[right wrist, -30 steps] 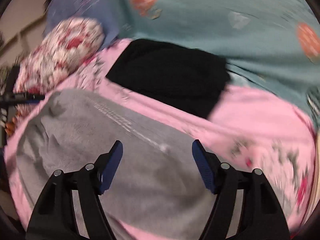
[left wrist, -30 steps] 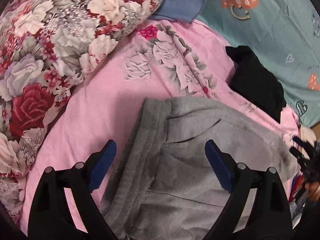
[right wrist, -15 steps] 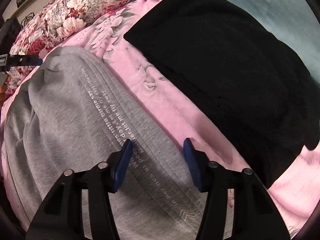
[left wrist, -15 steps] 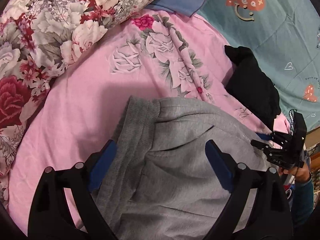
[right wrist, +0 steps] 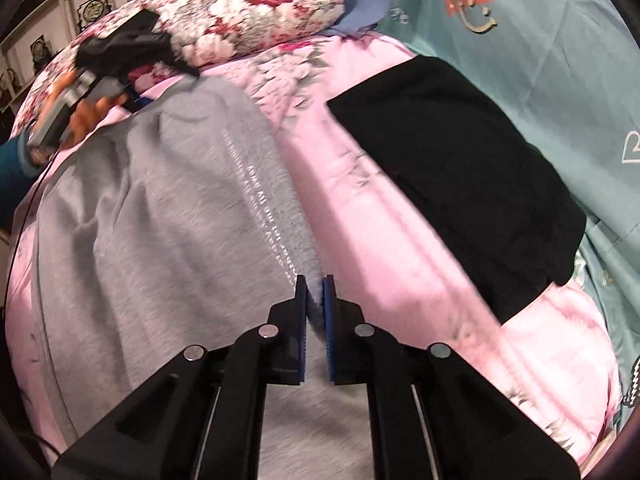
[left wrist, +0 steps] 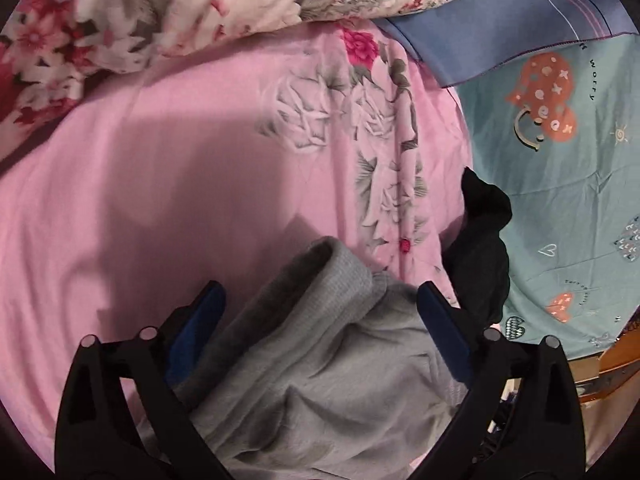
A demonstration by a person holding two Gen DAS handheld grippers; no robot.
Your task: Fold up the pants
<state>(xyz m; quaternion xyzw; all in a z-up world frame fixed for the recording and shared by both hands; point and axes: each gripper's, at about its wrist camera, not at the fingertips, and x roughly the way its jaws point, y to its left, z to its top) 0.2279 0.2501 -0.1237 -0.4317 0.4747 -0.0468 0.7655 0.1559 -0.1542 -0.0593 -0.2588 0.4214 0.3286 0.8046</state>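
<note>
Right now the grey pants (right wrist: 160,216) lie spread on the bed's pink quilt (right wrist: 400,248). My right hand-held gripper (right wrist: 316,300) has just been closing and pinches their side edge, ready, I judge, to lift it for a fold. My left hand-held gripper (left wrist: 320,312) straddles the ribbed waistband (left wrist: 320,280), jaws wide, nothing clamped. I count one pair of grey pants, one black garment (right wrist: 460,168) beside them, and one flowered pillow (right wrist: 256,8).

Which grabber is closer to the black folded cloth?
Right. The right gripper pinches the gray pants just beside the black cloth; the left gripper sits at their far end.
</note>
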